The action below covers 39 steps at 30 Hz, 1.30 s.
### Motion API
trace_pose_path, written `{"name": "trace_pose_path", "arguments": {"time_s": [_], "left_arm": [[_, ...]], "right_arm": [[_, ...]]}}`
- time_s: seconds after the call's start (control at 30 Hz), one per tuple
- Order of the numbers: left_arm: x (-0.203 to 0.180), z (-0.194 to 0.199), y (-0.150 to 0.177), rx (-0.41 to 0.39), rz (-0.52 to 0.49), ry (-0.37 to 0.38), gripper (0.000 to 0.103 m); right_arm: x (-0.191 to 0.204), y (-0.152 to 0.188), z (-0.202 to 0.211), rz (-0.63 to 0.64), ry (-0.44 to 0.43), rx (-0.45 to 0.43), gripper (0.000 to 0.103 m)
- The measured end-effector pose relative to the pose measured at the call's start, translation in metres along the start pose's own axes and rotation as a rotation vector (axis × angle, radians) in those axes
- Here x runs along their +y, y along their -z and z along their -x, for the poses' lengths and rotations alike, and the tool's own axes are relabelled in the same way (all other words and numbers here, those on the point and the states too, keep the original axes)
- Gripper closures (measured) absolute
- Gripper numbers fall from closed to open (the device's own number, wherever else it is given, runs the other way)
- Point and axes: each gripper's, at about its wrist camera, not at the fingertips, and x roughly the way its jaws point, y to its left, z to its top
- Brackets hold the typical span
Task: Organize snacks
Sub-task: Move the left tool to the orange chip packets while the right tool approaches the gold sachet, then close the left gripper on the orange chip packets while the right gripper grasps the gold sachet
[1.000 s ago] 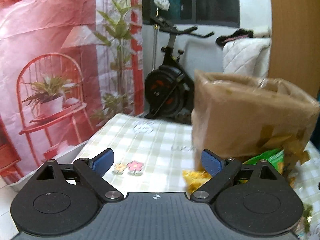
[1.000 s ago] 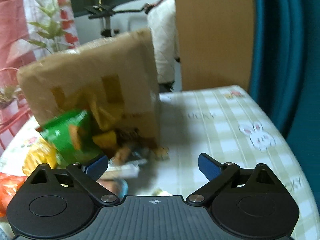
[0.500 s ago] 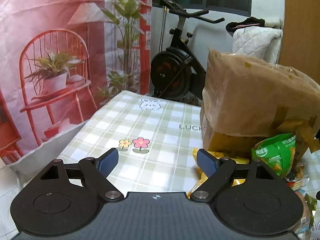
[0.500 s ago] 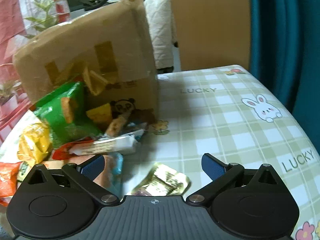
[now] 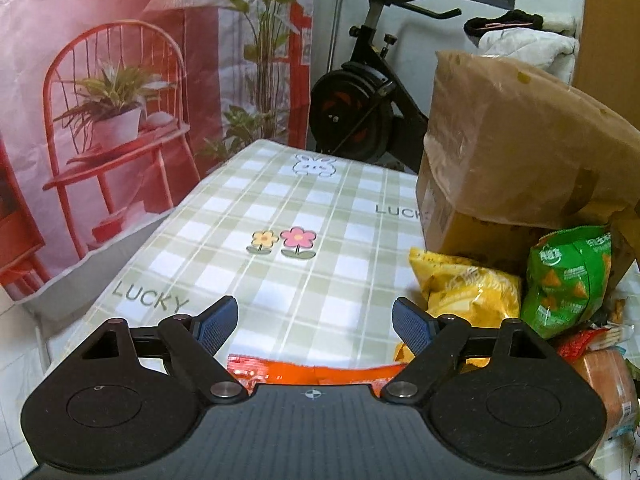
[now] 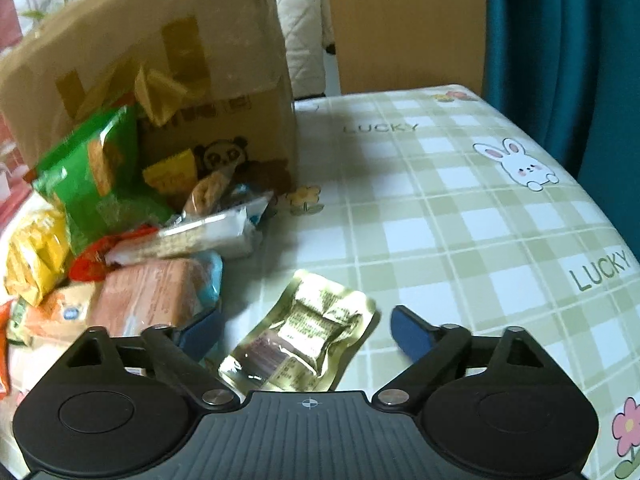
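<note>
A cardboard box (image 5: 516, 160) lies tipped on the checked tablecloth, and snacks spill from it. In the left wrist view I see a yellow chip bag (image 5: 464, 284), a green chip bag (image 5: 568, 280) and an orange packet (image 5: 316, 372) just under my open left gripper (image 5: 314, 322). In the right wrist view my open right gripper (image 6: 306, 330) is empty over a gold foil pouch (image 6: 304, 334). Left of it lie a wrapped pink cake (image 6: 148, 300), a white wafer pack (image 6: 192, 236), the green bag (image 6: 96, 176) and the box (image 6: 160, 64).
The table (image 6: 460, 208) has a green-checked cloth with open room to the right of the pile and, in the left wrist view, to its left (image 5: 256, 216). An exercise bike (image 5: 360, 96), a printed backdrop (image 5: 120, 80) and a teal curtain (image 6: 560, 40) stand beyond the table edges.
Both grippers have drawn back and tilted down toward the table. The orange packet and the gold pouch have come into view beneath them. Both stay open.
</note>
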Motion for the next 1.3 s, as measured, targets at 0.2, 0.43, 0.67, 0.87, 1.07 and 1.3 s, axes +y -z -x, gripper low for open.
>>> {"name": "trace_pose_path", "arguments": {"time_s": [0.2,0.43,0.67,0.87,1.07,1.3], "left_arm": [[0.005,-0.004,0.009,0.034,0.017,0.012,0.018],[0.006,-0.006,0.015,0.049,0.026,0.036,0.018],[0.001,-0.007,0.019,0.056,0.023,0.046,0.018],[0.000,-0.005,0.019,0.055,0.015,0.050,0.018],[0.003,-0.006,0.022,0.066,0.023,0.042,0.018],[0.009,-0.007,0.027,0.101,0.046,0.067,0.017]], "right_arm": [[0.005,-0.001,-0.011,0.032,0.047,-0.038,0.042],[0.003,-0.011,-0.015,0.076,0.020,-0.060,0.044],[0.002,-0.002,0.004,0.058,0.008,-0.046,0.032],[0.009,-0.001,-0.008,0.048,0.030,-0.007,0.034],[0.015,-0.005,-0.016,0.084,0.033,-0.015,0.036],[0.014,-0.005,-0.012,0.151,0.043,-0.010,0.047]]}}
